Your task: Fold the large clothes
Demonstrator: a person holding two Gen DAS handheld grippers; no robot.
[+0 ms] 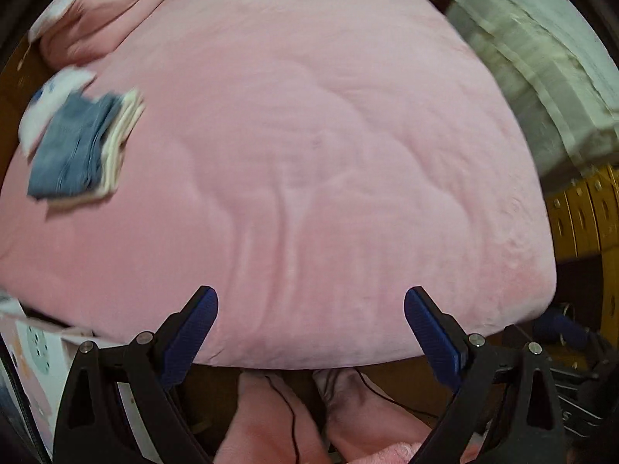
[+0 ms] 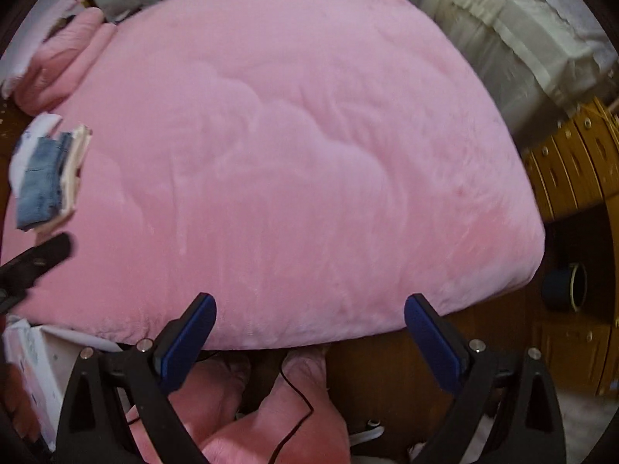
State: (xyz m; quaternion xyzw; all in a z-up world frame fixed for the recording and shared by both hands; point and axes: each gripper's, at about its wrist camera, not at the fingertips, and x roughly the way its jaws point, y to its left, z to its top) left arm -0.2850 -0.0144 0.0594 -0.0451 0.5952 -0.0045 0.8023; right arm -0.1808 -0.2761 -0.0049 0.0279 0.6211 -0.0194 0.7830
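Note:
A bed with a pink fleece cover (image 1: 309, 154) fills both views; it also shows in the right wrist view (image 2: 301, 162). A stack of folded clothes with a blue denim piece on top (image 1: 77, 150) lies at the bed's left edge, also in the right wrist view (image 2: 46, 181). My left gripper (image 1: 310, 309) is open and empty above the bed's near edge. My right gripper (image 2: 309, 315) is open and empty above the same edge. Part of the left gripper (image 2: 35, 263) shows at the left of the right wrist view.
Pink pillows (image 1: 100, 23) lie at the far left corner. A white lace curtain (image 1: 541, 58) hangs at the right, beside a wooden cabinet (image 2: 572, 162). A dark blue cup (image 2: 568, 286) sits on the floor. A white box (image 1: 42, 367) stands at lower left.

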